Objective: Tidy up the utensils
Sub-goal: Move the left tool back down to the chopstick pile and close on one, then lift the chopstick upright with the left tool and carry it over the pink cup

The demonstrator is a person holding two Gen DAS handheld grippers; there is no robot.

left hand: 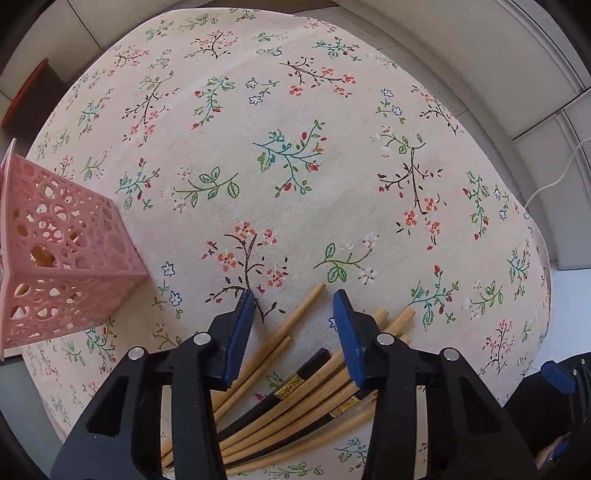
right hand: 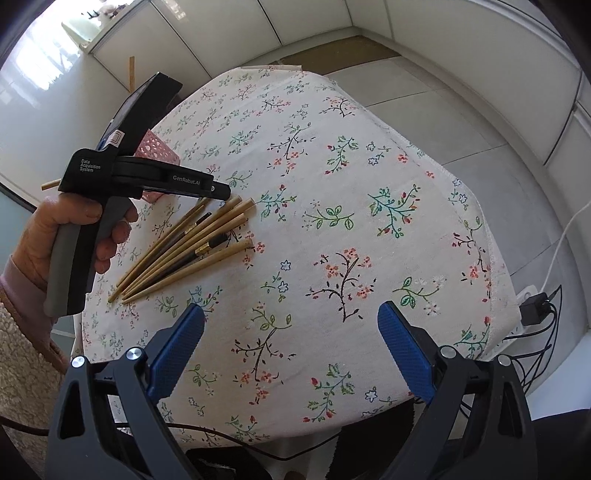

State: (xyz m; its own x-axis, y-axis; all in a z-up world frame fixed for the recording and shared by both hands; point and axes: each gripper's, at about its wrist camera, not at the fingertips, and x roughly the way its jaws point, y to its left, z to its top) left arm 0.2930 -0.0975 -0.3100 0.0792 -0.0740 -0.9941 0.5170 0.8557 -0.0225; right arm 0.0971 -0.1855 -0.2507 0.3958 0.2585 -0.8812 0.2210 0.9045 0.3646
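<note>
Chopsticks [right hand: 184, 247] in a bundle on the tablecloth [right hand: 332, 221], basket [left hand: 62, 266] to their left.

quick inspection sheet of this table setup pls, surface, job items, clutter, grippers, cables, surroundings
surface: table under a floral tablecloth, flat, hanging over the edges.
job's things: chopsticks in a loose fan-shaped pile, mostly bamboo with some black ones; pink perforated holder on the cloth, apart from the pile.
clutter: nothing seen.
grippers: left gripper over the pile, jaws partly closed around chopsticks with the pads not yet pressing; right gripper open, nothing between its fingers, above bare cloth.
cables: white cable and black cables with an adapter on the floor beside the table.
surroundings: white cabinets, tiled floor.
</note>
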